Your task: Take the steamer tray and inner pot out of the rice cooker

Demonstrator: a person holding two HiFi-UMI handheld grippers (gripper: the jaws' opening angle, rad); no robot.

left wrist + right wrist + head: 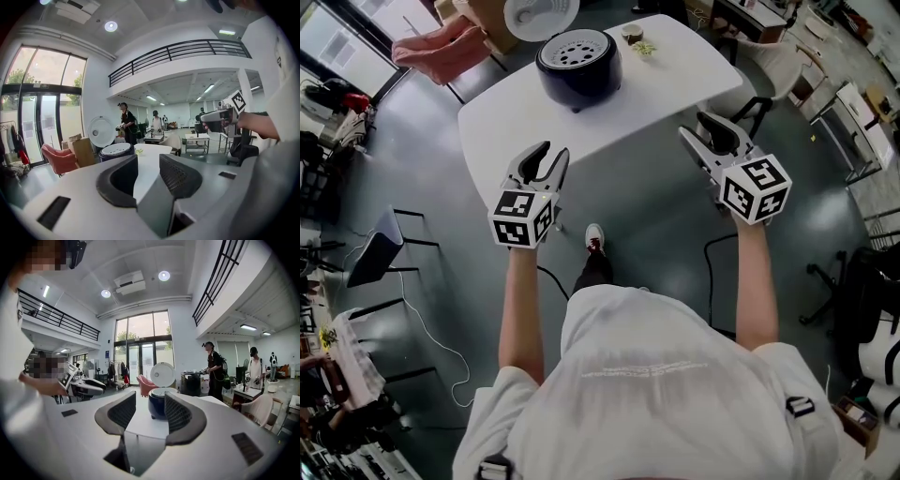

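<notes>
A dark blue rice cooker (578,67) stands at the far side of the white table (666,84), with its round white lid (541,16) swung up. In its mouth lies the white steamer tray (577,49) with holes; the inner pot is hidden beneath it. My left gripper (547,161) is open and empty, held short of the table's near edge. My right gripper (709,126) is open and empty too, over the near right part of the table. The cooker (116,151) shows left of the left gripper (147,164). It (157,404) shows between the jaws of the right gripper (150,404), well ahead of them.
A small bowl (633,34) and a greenish scrap (643,48) lie on the table behind the cooker. A pink armchair (441,49) and a cardboard box (83,151) stand past the table's left end, and a chair (769,89) to its right. People (215,371) stand in the background.
</notes>
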